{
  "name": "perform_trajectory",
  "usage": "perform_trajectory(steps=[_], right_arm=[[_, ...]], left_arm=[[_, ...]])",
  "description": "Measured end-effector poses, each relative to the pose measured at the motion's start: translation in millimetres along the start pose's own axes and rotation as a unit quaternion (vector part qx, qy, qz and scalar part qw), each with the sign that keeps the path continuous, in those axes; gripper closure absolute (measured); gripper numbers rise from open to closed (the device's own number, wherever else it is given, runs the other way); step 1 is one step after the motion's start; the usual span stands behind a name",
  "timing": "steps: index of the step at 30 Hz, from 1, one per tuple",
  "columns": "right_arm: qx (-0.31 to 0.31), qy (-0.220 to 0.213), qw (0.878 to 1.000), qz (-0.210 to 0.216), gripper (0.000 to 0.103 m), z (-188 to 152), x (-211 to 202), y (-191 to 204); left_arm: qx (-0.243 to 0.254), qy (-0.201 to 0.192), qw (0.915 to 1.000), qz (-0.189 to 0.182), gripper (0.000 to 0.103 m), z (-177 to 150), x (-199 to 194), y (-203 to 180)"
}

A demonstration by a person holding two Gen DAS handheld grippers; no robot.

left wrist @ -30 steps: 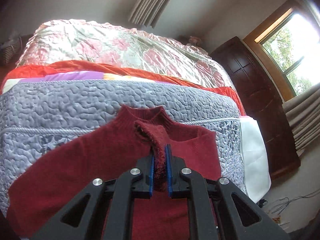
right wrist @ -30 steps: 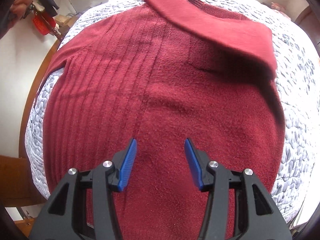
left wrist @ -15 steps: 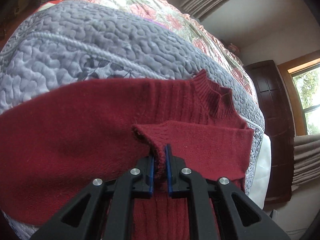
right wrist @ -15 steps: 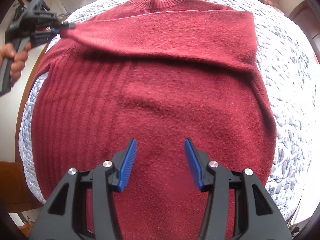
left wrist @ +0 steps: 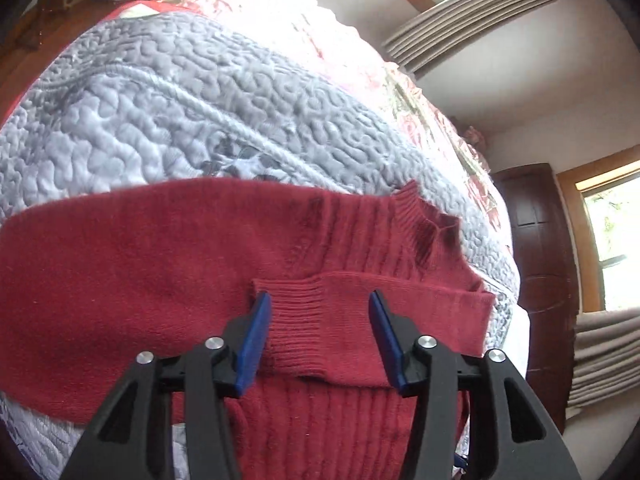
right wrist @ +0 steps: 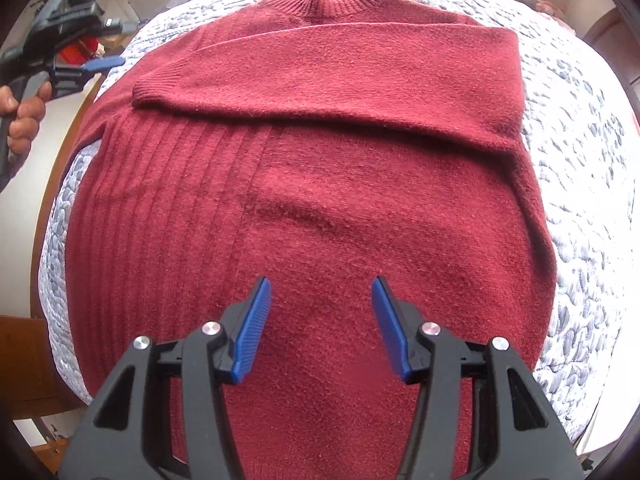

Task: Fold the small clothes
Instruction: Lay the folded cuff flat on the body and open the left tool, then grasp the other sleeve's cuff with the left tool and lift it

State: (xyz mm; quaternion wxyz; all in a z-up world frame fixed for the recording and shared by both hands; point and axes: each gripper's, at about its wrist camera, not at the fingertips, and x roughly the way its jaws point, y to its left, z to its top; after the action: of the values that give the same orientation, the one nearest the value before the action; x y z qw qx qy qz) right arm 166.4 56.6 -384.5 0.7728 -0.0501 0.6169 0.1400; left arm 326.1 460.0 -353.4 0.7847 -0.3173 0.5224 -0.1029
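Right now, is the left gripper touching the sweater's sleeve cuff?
Apart. In the right wrist view the left gripper sits open off to the side, with quilt showing between its jaws and the sleeve cuff lying on the sweater.

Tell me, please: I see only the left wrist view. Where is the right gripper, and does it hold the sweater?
Observer: The right gripper is open above the lower middle of the sweater and holds nothing.
Operator: Does the folded sleeve lie flat over its whole length?
Observer: Yes. The sleeve crosses the chest below the collar, from the fold at the far shoulder to the cuff.
Operator: Where does my left gripper stand, seen from there?
Observer: The left gripper is open, out past the sweater's side edge, and a hand holds it.
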Motion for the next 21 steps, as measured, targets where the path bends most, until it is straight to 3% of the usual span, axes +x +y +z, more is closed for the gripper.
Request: perform_trajectory(steps=[3,8,11,13,15,18,20,21], right_arm=[[-0.012,-0.002,1.0,0.005,0.051,6,0,10],[-0.032,-0.01,0.999,0.008,0.048,9,-8,23],[-0.045,-0.004,0.999,0.007,0.048,8,-8,29],[-0.053,-0.001,0.999,0.007,0.048,8,-9,33],[-0.061,0.0,0.998,0.008,0.048,8,-10,38],[-0.071,0.003,0.997,0.014,0.048,11,-9,48],[-0.081,0.003,0.997,0.018,0.047,16,-8,58],[-0.088,0.002,0.996,0.02,0.046,18,-7,64]], left_arm=[[0.005,0.023,0.9997,-0.007,0.047,-5,23,-8],[-0.04,0.054,0.9977,-0.01,0.047,-17,57,17],[-0.065,0.039,0.9967,-0.027,0.046,-21,44,27],[-0.075,0.007,0.9964,-0.041,0.039,-24,16,31],[-0.092,-0.042,0.9936,-0.05,0.023,-30,-25,46],[-0.159,-0.115,0.9803,-0.024,0.019,-49,-88,104],[-0.232,-0.157,0.9599,0.009,0.017,-72,-125,166],[-0.277,-0.173,0.9448,0.023,0.017,-86,-139,198]])
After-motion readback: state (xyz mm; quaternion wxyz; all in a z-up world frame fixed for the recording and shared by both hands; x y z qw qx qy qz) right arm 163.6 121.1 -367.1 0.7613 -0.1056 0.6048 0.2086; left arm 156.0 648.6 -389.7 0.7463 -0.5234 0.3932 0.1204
